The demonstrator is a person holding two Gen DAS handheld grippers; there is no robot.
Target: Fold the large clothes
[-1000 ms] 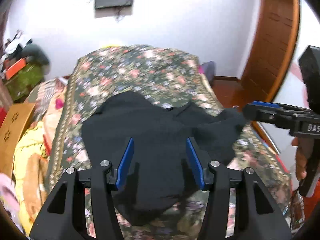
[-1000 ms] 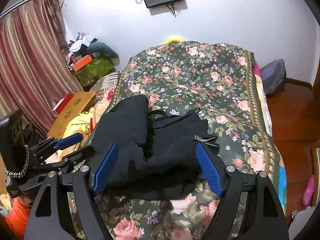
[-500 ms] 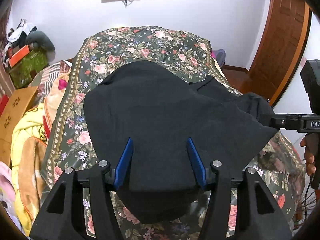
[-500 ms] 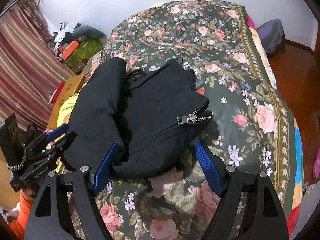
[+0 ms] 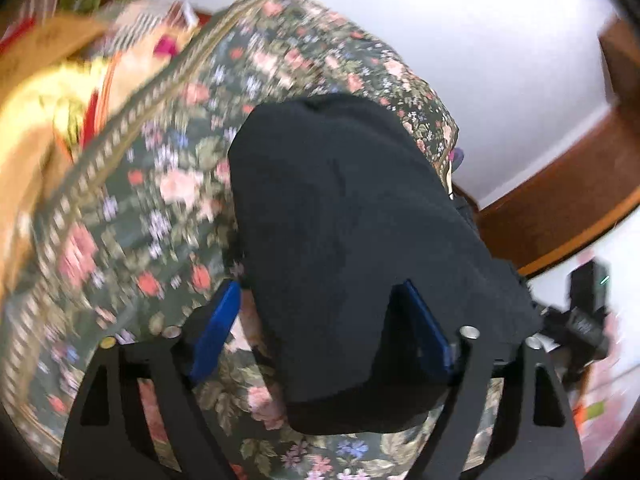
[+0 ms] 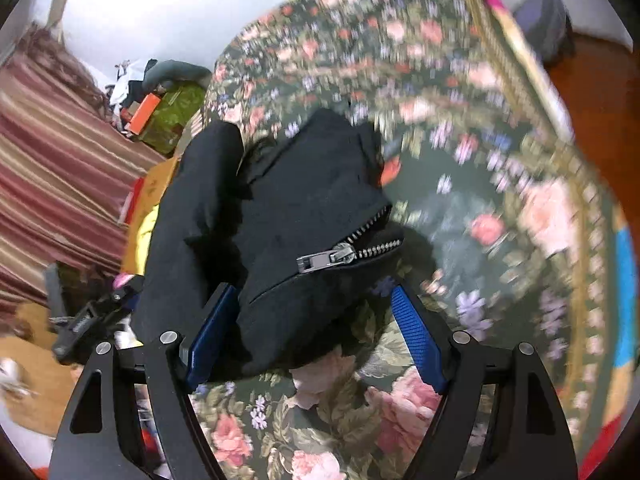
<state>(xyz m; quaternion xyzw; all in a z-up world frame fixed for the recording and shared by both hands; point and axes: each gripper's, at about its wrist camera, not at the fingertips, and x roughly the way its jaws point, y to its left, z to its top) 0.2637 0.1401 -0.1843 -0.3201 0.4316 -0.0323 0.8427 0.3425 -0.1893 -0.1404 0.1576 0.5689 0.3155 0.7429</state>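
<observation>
Opening left gripper, black jacket between jaws

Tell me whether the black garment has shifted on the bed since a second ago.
Yes. The black garment has been pulled toward the near end of the floral bedspread; more bare floral cover shows beyond it in the right wrist view.

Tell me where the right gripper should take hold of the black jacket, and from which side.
Judging by its pose, grip the black jacket at the near hem below the zipper pull, coming from the bed's near edge; that edge bunches thickly between the open right gripper fingers.
</observation>
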